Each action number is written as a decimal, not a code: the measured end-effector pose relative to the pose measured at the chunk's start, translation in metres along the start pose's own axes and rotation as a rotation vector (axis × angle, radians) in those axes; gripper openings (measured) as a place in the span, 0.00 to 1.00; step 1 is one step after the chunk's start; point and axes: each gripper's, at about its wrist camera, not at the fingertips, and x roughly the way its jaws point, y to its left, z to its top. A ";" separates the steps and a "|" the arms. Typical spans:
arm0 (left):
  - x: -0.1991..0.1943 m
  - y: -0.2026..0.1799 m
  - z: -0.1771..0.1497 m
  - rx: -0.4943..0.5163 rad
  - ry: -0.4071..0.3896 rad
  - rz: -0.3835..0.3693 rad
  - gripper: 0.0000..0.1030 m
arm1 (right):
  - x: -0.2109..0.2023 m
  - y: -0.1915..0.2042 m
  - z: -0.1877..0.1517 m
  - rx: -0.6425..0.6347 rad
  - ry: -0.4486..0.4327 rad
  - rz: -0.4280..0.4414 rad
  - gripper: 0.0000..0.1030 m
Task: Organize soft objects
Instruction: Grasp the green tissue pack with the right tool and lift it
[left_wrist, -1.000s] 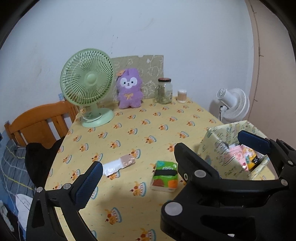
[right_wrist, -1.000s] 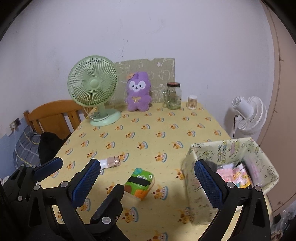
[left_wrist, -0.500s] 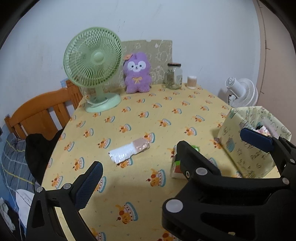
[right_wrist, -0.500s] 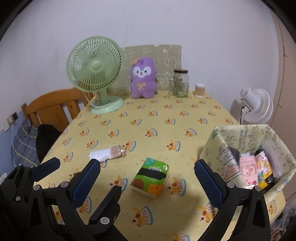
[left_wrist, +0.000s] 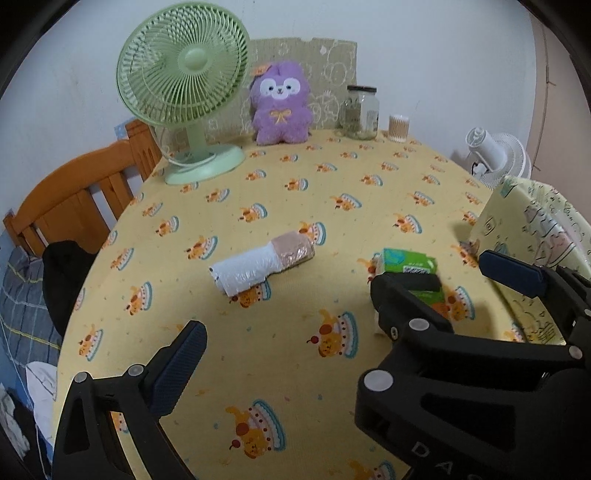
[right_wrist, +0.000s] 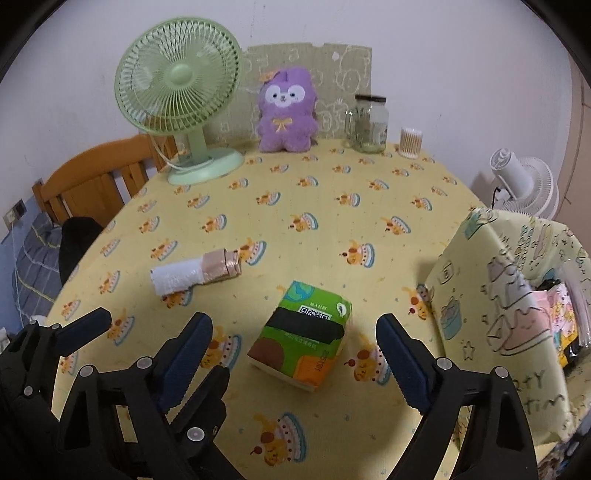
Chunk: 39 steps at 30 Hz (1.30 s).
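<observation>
A green tissue pack (right_wrist: 303, 332) lies on the yellow tablecloth between the fingers of my right gripper (right_wrist: 293, 325). Its jaws are closing and the pads stand clear of the pack on both sides. In the left wrist view the same gripper (left_wrist: 430, 275) straddles the pack (left_wrist: 406, 260). My left gripper (left_wrist: 295, 328) hovers open over bare cloth, and its right finger is hidden behind the right gripper. A white and pink wrapped roll (left_wrist: 258, 266) lies just beyond it. A purple plush (right_wrist: 286, 110) sits at the table's far edge. A patterned fabric box (right_wrist: 498, 295) stands at the right.
At the back stand a green desk fan (left_wrist: 184, 74), a glass jar (left_wrist: 360, 112) and a cotton swab tub (left_wrist: 398, 127). A wooden chair (left_wrist: 74, 192) is off the left edge and a white fan (left_wrist: 495, 155) off the right. The box holds several packets (right_wrist: 561, 314).
Both grippers have sunk toward the table and moved forward. The tissue pack now lies between the right gripper's fingers, which have narrowed a little.
</observation>
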 end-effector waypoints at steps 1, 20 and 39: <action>0.003 0.001 -0.001 -0.001 0.007 0.000 0.98 | 0.002 0.000 -0.001 -0.003 0.006 -0.001 0.87; 0.033 0.002 -0.003 0.007 0.074 0.010 0.98 | 0.041 0.003 -0.003 -0.018 0.135 0.025 0.61; 0.030 0.008 0.014 0.041 0.046 0.056 0.98 | 0.037 0.007 0.015 -0.042 0.105 0.087 0.50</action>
